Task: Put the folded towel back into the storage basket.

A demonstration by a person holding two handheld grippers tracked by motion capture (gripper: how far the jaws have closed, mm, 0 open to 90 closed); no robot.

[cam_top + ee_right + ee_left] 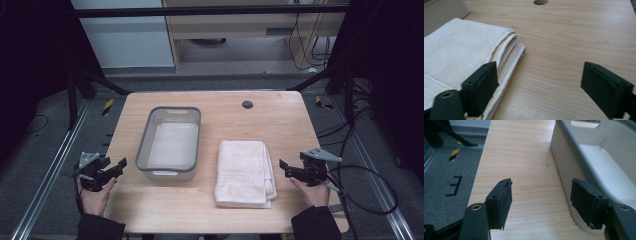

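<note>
Lying just left of the right gripper (295,172), long axis running away from the person, the towel (244,171) sits nearer it than the left gripper (111,170); both grippers gape empty.

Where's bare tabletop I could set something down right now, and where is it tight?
Free: the far right corner of the light wooden table beyond the folded cream towel, around the small dark round port; also the near strip in front of the grey plastic tub. Tight: the narrow gap between tub and towel.
</note>
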